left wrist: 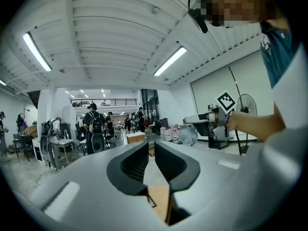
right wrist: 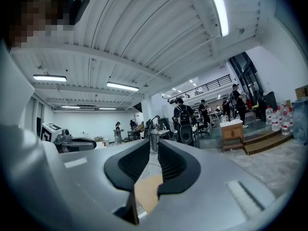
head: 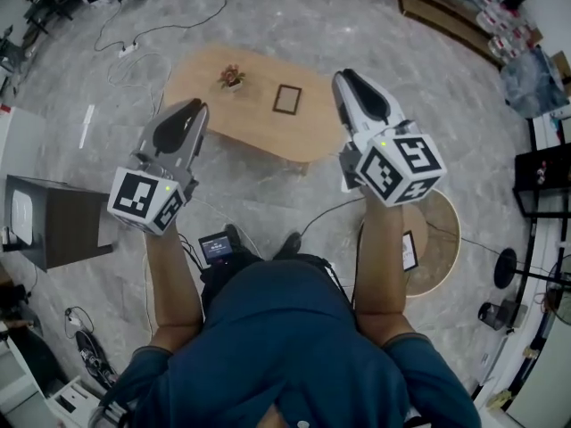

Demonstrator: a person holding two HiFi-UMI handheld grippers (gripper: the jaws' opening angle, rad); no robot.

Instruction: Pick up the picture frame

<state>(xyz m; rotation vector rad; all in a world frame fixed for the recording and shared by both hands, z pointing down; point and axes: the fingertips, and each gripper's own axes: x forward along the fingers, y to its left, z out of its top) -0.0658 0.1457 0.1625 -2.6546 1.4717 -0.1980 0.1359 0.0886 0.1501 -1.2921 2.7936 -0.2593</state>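
1. Fingers (left wrist: 132, 165) of the left gripper (head: 190, 107) are pressed together and pinch nothing. Those of the right gripper (head: 351, 80) stand just as close, with only a slit between the ribbed pads and nothing held.
2. Behind each pair of fingers sits a marker cube, the left cube (head: 145, 200) and the right cube (head: 399, 168). They bear black-and-white square patterns and no words.
3. Further back, at the person's waist, is a small screen (head: 217, 246); its writing is too small to read.
4. To the right of the right fingers and nearer the person, a round side table (head: 443, 239) is partly hidden by the forearm. The dark flat thing (head: 409, 250) on it cannot be named.
5. Ahead of and below the fingers lies an oval wooden tabletop (head: 201, 92). Each gripper view shows only a tan wedge of it under the fingers.
6. Flat on that tabletop lies the picture frame (head: 287, 99), ahead of the fingers, between the two pairs and well apart from both. Its contents cannot be made out.
7. Just left of it, beyond the left fingers, stands a small potted plant (head: 232, 77).
8. Far beyond the fingers, people with backpacks (right wrist: 184, 121) stand among desks. Bottles (right wrist: 280, 120) at the right edge carry unreadable labels.
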